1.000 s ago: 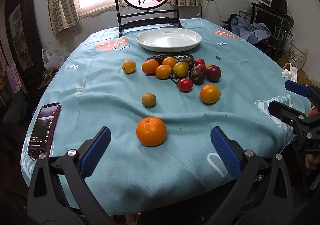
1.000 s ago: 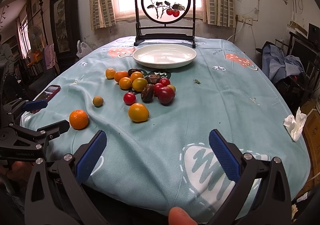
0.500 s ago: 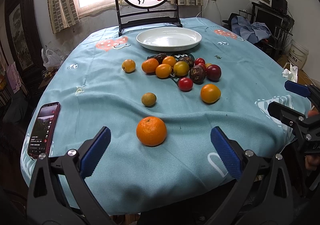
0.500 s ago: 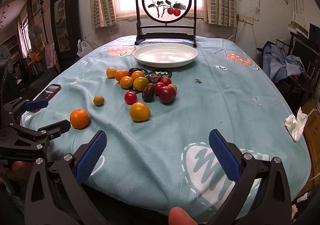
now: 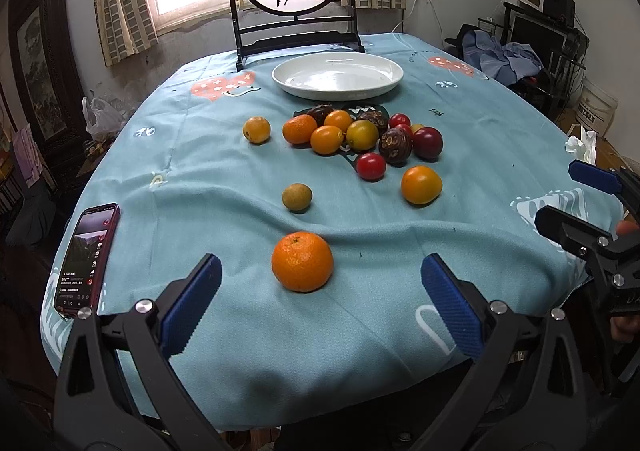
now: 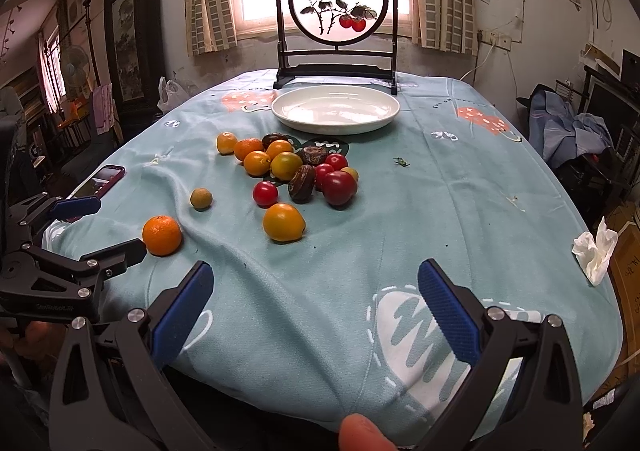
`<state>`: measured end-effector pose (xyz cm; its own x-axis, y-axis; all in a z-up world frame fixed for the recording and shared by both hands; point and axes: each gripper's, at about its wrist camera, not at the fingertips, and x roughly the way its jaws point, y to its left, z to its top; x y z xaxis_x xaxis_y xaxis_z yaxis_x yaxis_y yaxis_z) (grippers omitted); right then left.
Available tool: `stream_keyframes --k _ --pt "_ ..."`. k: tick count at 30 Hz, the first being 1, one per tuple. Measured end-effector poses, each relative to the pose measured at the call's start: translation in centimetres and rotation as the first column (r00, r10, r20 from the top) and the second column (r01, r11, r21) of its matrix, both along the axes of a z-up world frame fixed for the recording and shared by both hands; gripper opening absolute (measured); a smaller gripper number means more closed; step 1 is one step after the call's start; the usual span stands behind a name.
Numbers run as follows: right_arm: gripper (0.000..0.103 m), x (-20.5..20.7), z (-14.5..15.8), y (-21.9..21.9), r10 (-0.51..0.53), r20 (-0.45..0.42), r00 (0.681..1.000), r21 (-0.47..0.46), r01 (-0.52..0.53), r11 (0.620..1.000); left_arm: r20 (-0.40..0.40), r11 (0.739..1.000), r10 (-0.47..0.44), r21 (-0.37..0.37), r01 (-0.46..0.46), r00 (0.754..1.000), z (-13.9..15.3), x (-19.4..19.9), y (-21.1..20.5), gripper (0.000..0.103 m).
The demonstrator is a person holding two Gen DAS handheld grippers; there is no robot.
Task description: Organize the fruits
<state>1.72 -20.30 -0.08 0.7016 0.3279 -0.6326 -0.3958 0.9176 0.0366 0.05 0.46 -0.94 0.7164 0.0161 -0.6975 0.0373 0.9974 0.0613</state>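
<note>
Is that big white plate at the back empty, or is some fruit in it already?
Empty. The white plate shows only bare glazed bottom; all the fruit lies on the tablecloth.

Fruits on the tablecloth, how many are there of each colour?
Orange or yellow fruits: 8, one of them half hidden in the cluster
Red fruits: 4
Dark brown fruits: 3
Greenish-brown fruit: 1
Total: 16

Loose fruits (image 5: 362, 139) clustered before empty white plate (image 5: 337, 76), possibly tomatoes among them
</note>
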Motion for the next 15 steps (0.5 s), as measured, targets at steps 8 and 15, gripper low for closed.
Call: stream_keyframes --k 8,15 --pt "0.102 -0.54 0.14 0.49 0.056 0.005 0.998 -0.009 -0.056 0.998 -0.010 1.000 -0.002 0.002 0.002 1.000 -0.39 0.09 -0.27 0.101" --pt "0.102 -0.64 0.22 0.58 0.061 0.018 0.998 -0.012 -0.060 0.998 -0.011 1.000 -0.002 0.002 0.002 1.000 -0.42 0.12 -0.28 0.101"
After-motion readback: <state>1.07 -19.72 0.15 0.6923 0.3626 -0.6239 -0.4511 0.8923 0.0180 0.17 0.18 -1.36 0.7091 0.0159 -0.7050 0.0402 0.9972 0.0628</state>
